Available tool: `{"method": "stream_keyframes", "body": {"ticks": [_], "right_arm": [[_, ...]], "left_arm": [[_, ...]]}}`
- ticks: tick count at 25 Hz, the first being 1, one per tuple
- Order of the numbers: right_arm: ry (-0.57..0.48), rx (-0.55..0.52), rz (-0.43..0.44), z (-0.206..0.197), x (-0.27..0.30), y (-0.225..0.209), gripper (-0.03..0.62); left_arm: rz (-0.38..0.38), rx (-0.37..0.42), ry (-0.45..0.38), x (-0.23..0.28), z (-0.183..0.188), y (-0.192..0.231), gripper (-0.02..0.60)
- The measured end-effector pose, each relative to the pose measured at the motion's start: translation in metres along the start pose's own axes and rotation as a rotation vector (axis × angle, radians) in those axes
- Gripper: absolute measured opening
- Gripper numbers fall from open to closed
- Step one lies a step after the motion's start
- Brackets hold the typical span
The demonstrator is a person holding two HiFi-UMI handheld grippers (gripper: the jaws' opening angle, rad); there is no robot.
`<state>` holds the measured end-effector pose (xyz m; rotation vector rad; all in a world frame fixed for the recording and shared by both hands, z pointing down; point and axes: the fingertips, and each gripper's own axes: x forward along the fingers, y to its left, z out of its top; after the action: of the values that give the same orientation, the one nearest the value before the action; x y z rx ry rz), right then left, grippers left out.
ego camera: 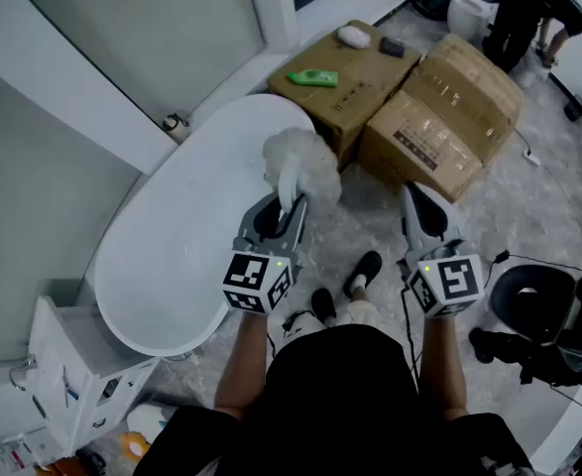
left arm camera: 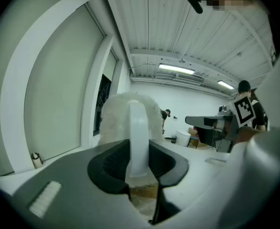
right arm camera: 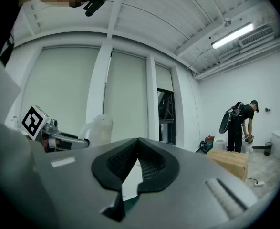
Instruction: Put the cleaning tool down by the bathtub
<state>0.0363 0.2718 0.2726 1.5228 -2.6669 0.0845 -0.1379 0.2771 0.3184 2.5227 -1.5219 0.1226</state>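
Two pads of the left gripper (left arm camera: 139, 151) were clamped on the thin white handle (left arm camera: 139, 123) of the tool (ego camera: 305, 162), whose fluffy head stood up at 12 o'clock from the jaws, over the near rim of the tub (ego camera: 172, 256). The right gripper (right arm camera: 136, 163) had its jaws pressed together on nothing and hung idle at 3 o'clock from the left one. The tool was thus in the air and not yet by the tub. The main risk looked to be the place of release: with the head above the rim, letting go there would likely have dropped the tool into the tub or left it rocking on the curved edge, not on the floor (ego camera: 370, 221) beside it. A second risk was the grip itself. The handle looked smooth and narrow and the head sat well beyond the pads, so a quick tilt downward could have let it swing or slide out early. The free strip of floor, at 1 o'clock from the left gripper, was hemmed in by the boxes (ego camera: 449, 117) and lay close to the person's shoes (ego camera: 365, 271). A loose drop might have bounced the tool against either.
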Motion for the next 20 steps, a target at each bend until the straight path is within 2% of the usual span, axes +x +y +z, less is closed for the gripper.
{"method": "stream_keyframes", "body": {"ticks": [14,20], "right_arm": [[0.014,-0.047,0.005,0.005,0.012,0.006,0.006],[-0.028,0.042,-0.003,0.006,0.011,0.005,0.008]], "left_arm": [[-0.009,-0.002,-0.006,0.005,0.005,0.011,0.095],[-0.015,-0.008,-0.002,0.007,0.003,0.014,0.095]]}}
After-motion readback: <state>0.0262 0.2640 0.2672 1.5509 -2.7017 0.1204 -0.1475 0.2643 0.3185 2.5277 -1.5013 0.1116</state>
